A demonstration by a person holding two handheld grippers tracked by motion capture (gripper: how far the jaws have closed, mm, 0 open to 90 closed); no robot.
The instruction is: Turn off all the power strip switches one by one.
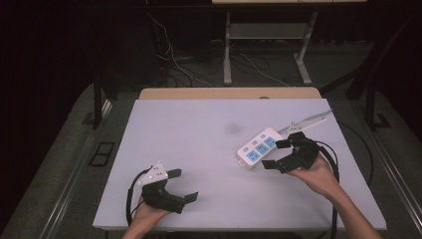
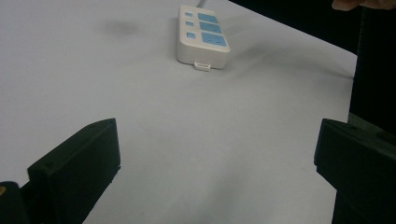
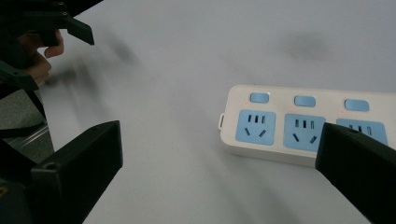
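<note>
A white power strip (image 1: 259,147) with blue sockets lies on the right half of the white table top (image 1: 199,134); it appears far off in the left gripper view (image 2: 201,36) and close up in the right gripper view (image 3: 303,123). My right gripper (image 1: 276,154) is open just right of the strip's near end, its jaws wide apart with nothing between them (image 3: 219,158). Near the front left edge my left gripper (image 1: 183,184) is open and empty too (image 2: 215,149), well away from the strip.
A white plug and cable (image 1: 308,119) run from the strip's far end toward the table's right rear. A dark smudge (image 1: 233,128) marks the table's middle. Beyond the table stand a wooden edge (image 1: 229,93), desk legs and floor cables (image 1: 174,64).
</note>
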